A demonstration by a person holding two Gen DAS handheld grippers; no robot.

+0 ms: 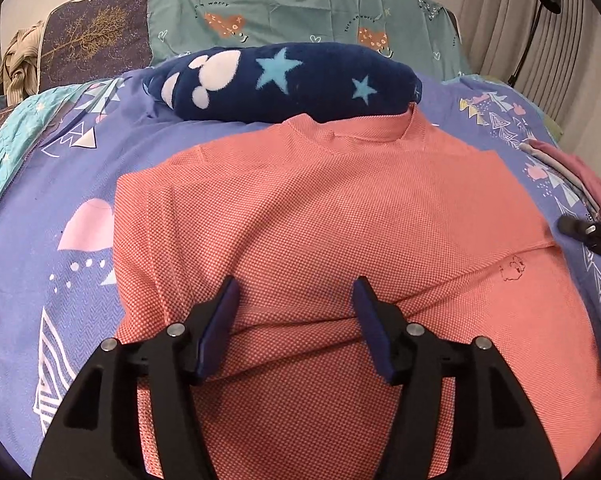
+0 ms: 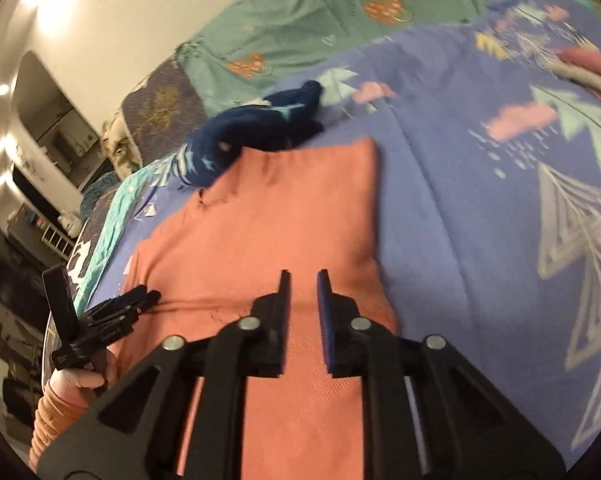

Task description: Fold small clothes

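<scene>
Left wrist view: coral shirt (image 1: 332,220) lies flat, creased.

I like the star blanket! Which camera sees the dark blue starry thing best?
The left wrist view. There the dark blue fleece lies sharp and whole behind the salmon shirt, stars plain. In the right wrist view it is small, blurred and partly hidden.

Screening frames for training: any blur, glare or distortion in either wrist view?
Left wrist view: sharp, evenly lit, weave of the coral shirt crisp, strong fisheye bending with dark corner vignette. Right wrist view: motion-smeared, bedspread print and shirt weave soft, blown-out light glare on the wall at upper left, warmer tint.
</scene>
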